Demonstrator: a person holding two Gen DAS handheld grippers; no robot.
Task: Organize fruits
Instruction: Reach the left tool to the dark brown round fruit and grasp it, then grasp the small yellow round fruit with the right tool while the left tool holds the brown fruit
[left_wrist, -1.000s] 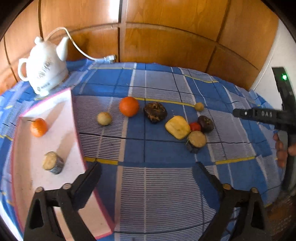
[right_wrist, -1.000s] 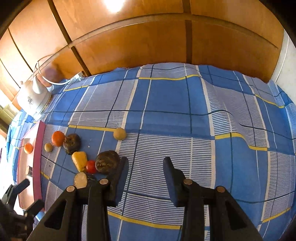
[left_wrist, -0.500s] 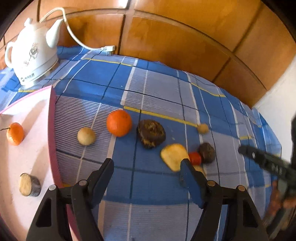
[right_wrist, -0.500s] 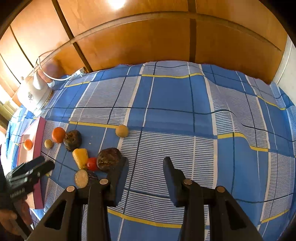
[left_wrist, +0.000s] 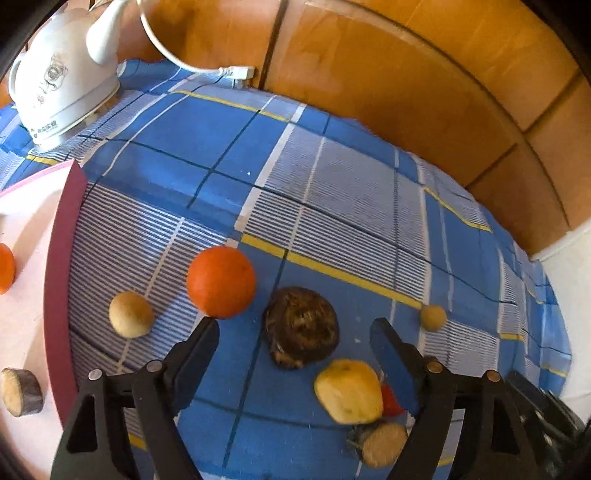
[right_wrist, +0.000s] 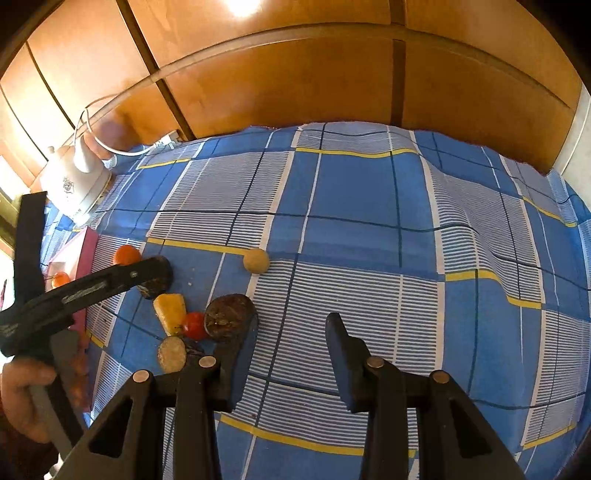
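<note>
Red fruit (left_wrist: 391, 400) half hidden behind yellow fruit (left_wrist: 349, 391), left jaws.

Fruits (right_wrist: 195, 317) left of empty claw (right_wrist: 291, 350)

My left view: small orange (left_wrist: 5, 268) on tray (left_wrist: 61, 258) cut by left edge; tomato (left_wrist: 391, 400) mostly hidden behind yellow fruit (left_wrist: 349, 391) and finger. My right view: left gripper (right_wrist: 147, 271) covers dark fruit (right_wrist: 157, 286), part of orange (right_wrist: 125, 254).
</note>
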